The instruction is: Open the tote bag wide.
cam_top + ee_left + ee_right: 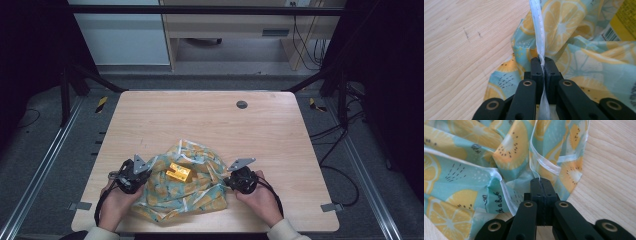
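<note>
pinching fruit-print bag (185, 192) edges, left gripper (541, 65) and right gripper (541, 185) clamped, perhaps a yellow box (179, 171) inside

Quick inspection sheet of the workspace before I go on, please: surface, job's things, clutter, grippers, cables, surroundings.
Surface: light wooden table, with a dark round insert near its far edge.
Job's things: crumpled fruit-print cloth at the near edge; yellow box lying among its folds.
Clutter: nothing seen.
Grippers: left gripper shut on the cloth's white hem; right gripper shut on a thin edge of the cloth at its other side.
Cables: one trails from each gripper around the hands; more on the floor at the right.
Surroundings: dark frame rails, grey floor, pale furniture behind the table.
</note>
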The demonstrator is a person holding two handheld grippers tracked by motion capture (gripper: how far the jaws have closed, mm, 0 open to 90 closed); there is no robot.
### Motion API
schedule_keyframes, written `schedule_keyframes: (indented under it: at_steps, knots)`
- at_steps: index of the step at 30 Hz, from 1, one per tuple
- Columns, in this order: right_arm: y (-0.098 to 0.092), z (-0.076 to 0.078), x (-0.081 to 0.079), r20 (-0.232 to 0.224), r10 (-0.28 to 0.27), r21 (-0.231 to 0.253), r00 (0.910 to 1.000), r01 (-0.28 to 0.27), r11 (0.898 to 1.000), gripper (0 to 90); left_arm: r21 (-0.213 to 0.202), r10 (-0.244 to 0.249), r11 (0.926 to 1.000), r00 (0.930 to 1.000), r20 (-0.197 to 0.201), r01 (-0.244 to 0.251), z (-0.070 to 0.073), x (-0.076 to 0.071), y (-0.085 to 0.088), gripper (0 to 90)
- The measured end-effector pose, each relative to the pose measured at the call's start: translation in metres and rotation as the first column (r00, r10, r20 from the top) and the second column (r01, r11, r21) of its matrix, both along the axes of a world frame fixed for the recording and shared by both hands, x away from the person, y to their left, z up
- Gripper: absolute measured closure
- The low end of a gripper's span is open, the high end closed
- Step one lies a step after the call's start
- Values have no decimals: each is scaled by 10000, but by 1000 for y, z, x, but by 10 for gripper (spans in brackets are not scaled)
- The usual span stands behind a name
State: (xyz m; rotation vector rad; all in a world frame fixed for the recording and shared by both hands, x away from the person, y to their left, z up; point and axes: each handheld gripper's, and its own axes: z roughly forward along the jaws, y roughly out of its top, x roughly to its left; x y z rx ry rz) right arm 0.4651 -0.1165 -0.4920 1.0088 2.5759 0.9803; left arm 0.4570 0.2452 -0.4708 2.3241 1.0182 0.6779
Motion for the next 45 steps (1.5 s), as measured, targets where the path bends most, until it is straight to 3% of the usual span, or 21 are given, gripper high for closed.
schedule_keyframes:
  at_steps: [12,15,16,17,18,19,20,21,22,23,24,27,31,32,34,38,39,42,43,44,45]
  knots:
    - [-8,-2,5,-109,-301,287,9995,304,9991,900,82,298,9995,9995,-65,-297,-3,4,5,880]
    - [-9,-2,4,-19,-338,389,9994,338,9987,900,-137,184,9997,9998,24,-184,-1,1,6,875]
    - [-10,-1,4,44,-356,532,9994,353,9980,891,-260,125,9996,9999,93,-122,1,0,6,865]
    - [-11,4,1,313,-374,864,9988,345,9957,738,-455,72,9989,9997,224,-62,3,-2,6,800]
    - [-11,4,1,313,-374,864,9988,345,9957,738,-597,46,9982,9993,361,-24,5,-3,6,800]
    - [-14,13,-1,658,-538,1127,9964,461,9926,579,-1194,192,9928,9971,734,-103,11,-8,6,645]
    - [-14,13,-1,658,-538,1127,9964,461,9926,579,-1194,192,9928,9971,734,-103,11,-8,6,566]
    - [-16,18,-3,859,-561,1332,9947,443,9901,526,-1400,238,9901,9962,843,-118,13,-10,7,566]
    - [-19,28,-7,1310,-671,1580,9891,459,9864,391,-1637,259,9865,9943,1031,-87,16,-12,8,451]
    - [-21,33,-8,1504,-729,1714,9859,466,9841,343,-2154,383,9765,9882,1482,-55,22,-15,10,417]
    - [-21,33,-8,1504,-729,1714,9859,466,9841,343,-2154,383,9765,9882,1482,-55,22,-15,10,389]
    - [-33,49,-12,2098,-1139,2294,9711,643,9712,222,-2929,663,9561,9774,2008,-47,30,-16,16,317]
    - [-42,52,-11,2130,-1428,2546,9666,862,9632,168,-3107,814,9505,9703,2280,-68,33,-14,19,263]
    - [-44,52,-10,2150,-1479,2593,9653,896,9616,153,-3277,899,9447,9683,2329,-89,34,-14,21,242]
    - [-48,52,-8,1998,-1566,2742,9673,982,9567,109,-3399,994,9403,9669,2348,-141,36,-13,24,219]
    - [-59,52,-4,2051,-1902,2725,9601,1307,9532,93,-3422,1428,9378,9635,2266,-585,37,-12,33,192]
    - [-65,51,-2,2089,-2060,2766,9560,1443,9501,90,-3177,1609,9443,9628,2172,-861,37,-12,37,189]
    - [-71,51,0,2199,-2260,2664,9490,1645,9497,76,-3113,1780,9442,9622,2062,-1079,36,-11,43,167]
    - [-76,50,1,2163,-2481,2692,9443,1866,9449,73,-3311,1980,9354,9597,1993,-1242,36,-10,49,163]
    - [-79,49,1,2146,-2562,2658,9425,1961,9439,71,-3311,1980,9354,9597,1993,-1242,36,-10,49,157]
    - [-81,48,2,2165,-2669,2654,9391,2065,9418,71,-3445,2110,9287,9598,1852,-1377,36,-9,53,153]
